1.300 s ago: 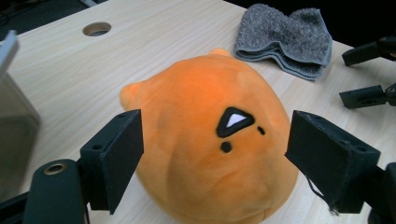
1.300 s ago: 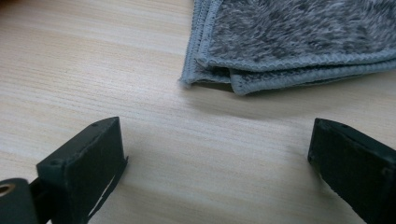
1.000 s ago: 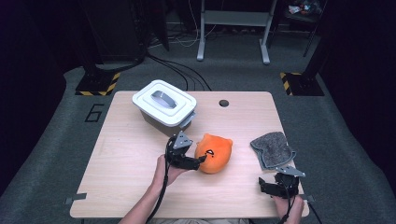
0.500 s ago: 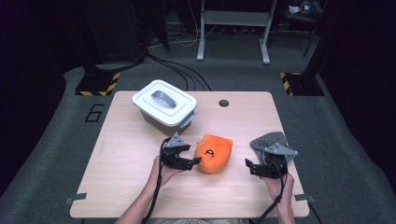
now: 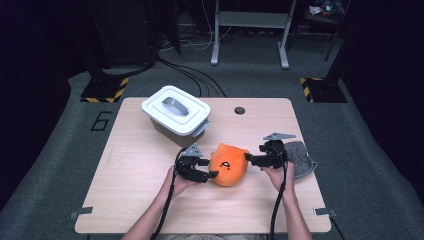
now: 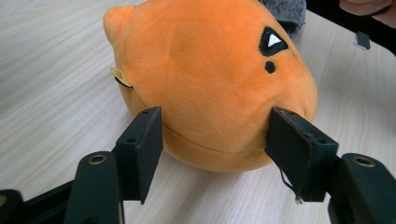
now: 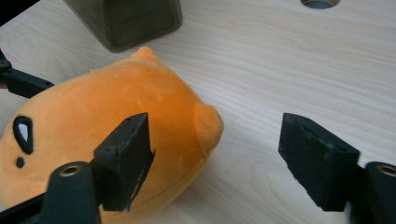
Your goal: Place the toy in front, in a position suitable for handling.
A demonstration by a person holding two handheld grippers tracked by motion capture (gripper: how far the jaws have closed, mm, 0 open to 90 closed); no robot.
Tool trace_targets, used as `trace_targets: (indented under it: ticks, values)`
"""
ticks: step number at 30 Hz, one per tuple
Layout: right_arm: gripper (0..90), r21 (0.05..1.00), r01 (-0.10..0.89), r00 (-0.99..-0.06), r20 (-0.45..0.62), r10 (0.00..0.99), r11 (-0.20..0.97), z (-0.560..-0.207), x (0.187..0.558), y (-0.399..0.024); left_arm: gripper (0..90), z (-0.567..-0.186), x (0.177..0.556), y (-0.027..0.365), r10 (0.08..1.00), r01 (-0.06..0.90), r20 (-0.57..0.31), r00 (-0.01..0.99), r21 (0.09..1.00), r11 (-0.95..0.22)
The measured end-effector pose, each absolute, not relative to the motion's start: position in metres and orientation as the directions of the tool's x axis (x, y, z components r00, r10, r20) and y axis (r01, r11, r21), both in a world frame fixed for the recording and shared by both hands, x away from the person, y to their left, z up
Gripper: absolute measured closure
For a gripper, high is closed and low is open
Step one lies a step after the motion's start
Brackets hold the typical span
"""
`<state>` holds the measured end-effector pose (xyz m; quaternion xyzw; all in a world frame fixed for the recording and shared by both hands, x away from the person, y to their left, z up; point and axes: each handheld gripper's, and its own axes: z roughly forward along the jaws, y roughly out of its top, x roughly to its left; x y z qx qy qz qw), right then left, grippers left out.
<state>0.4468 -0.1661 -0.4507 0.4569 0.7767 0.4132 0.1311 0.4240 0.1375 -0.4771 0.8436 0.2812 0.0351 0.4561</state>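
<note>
**Two hand-held grippers close in on an orange plush toy**

An orange plush toy point(image 5: 229, 164) lies near the middle of a light wooden table point(image 5: 125, 175), and everything here is placed from it.

Just left of the toy, the left gripper point(image 5: 202, 169) has its jaws partly open around the toy's near end. In the left gripper view the toy point(image 6: 210, 79) sits between the two pads, which stand at its sides; the jaws have just been closing, and firm pressure cannot be confirmed.

Behind and left of the toy stands a white lidded box point(image 5: 175, 111).

Just right of the toy, the right gripper point(image 5: 252, 160) points at its other end, jaws fairly wide and also just closing. In the right gripper view one pad overlaps the toy point(image 7: 107, 126); the other hangs over bare wood, so the toy lies off-centre.

The toy's long axis runs roughly between the grippers. The left looks better placed to grasp.

Right of the toy, beyond the right hand, lies a grey cloth point(image 5: 299, 156).

Grey carpet and dark equipment stands surround the table.
</note>
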Motion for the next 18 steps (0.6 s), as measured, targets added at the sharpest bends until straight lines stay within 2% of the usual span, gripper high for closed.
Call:
trace_targets:
  ticks: [8,11,18]
  values:
    - [35.9,0.688,0.686,-0.554,0.284,0.782,0.236,-0.467,0.459,-0.159,49.7,-0.482,0.422,0.130,0.506,0.417,-0.157,0.848,0.787,-0.456]
    - [48.0,0.686,0.687,-0.570,0.304,0.763,0.240,-0.471,0.459,-0.157,55.7,-0.484,0.421,0.127,0.506,0.408,-0.143,0.851,0.787,-0.463]
    - [73.2,0.704,0.648,-0.582,0.215,0.784,0.289,-0.476,0.448,-0.146,72.1,-0.488,0.415,0.119,0.522,0.394,-0.112,0.846,0.791,-0.468]
